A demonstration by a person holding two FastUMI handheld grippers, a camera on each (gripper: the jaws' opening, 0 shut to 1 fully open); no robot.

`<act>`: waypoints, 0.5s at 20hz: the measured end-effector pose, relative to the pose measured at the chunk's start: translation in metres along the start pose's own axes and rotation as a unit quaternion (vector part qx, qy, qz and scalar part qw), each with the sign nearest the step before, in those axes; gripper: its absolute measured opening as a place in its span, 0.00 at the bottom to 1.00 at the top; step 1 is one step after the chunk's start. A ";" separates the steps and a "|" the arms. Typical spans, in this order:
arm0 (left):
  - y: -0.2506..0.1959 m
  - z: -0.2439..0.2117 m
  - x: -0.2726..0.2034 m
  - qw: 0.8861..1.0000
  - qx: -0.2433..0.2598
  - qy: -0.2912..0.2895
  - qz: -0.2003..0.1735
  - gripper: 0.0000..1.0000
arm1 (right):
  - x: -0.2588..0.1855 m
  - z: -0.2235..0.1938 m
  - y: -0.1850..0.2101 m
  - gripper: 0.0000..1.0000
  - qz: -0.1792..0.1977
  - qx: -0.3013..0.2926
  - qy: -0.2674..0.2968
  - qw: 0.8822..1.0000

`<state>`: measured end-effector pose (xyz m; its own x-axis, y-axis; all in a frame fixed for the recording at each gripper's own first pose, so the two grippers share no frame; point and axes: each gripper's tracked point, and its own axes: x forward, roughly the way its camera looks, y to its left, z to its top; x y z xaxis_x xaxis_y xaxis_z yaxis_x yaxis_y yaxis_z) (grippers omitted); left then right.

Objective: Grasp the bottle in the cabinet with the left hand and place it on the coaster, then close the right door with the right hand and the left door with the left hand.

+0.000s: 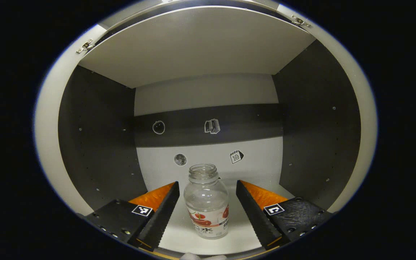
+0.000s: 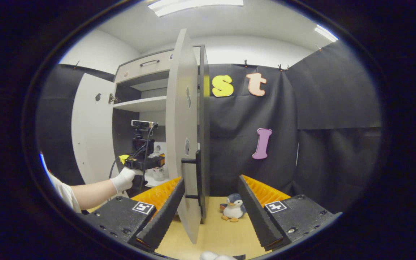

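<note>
Bottle first — clear, uncapped, upright on the pale floor of the cabinet, in the left gripper view. It stands between the two fingers of the left gripper, which are spread wide, with a gap on each side of the bottle and no touch that I can see. Behind the bottle, on the cabinet's back wall, a few small stickers sit on a dark band and on the light panel under it. Dark side walls rise to either side of the bottle, and a pale shelf board closes the space above it.

In the right gripper view, a gloved hand reaches in from the left toward the cabinet, holding the left gripper's handle at the opening. To the left of that hand the left door stands swung out. To the right of the cabinet's opening the right door is also open, seen nearly edge-on, with a dark handle on it. The right gripper hangs just in front of that door's edge, its fingers parted and holding nothing. Right of the door, a small toy penguin sits on the wooden bench against the black cloth wall.
</note>
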<state>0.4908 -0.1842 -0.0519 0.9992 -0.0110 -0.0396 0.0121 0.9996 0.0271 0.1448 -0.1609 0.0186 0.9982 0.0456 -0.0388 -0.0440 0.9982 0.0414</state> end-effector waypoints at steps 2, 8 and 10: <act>0.000 -0.006 0.007 1.000 -0.003 0.010 0.001 0.96 | 0.003 0.000 -0.005 0.95 -0.004 -0.002 -0.001 1.000; 0.004 -0.007 0.009 1.000 -0.012 0.012 -0.001 0.78 | 0.005 0.000 -0.011 0.94 -0.007 0.004 -0.001 1.000; 0.003 -0.003 0.004 1.000 -0.011 0.010 -0.002 0.77 | 0.002 0.000 -0.008 0.95 -0.004 0.005 -0.003 1.000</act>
<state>0.4945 -0.1808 -0.0547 0.9981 -0.0137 -0.0606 0.0140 0.9999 0.0040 0.1471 -0.1685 0.0178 0.9987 0.0382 -0.0337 -0.0364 0.9980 0.0519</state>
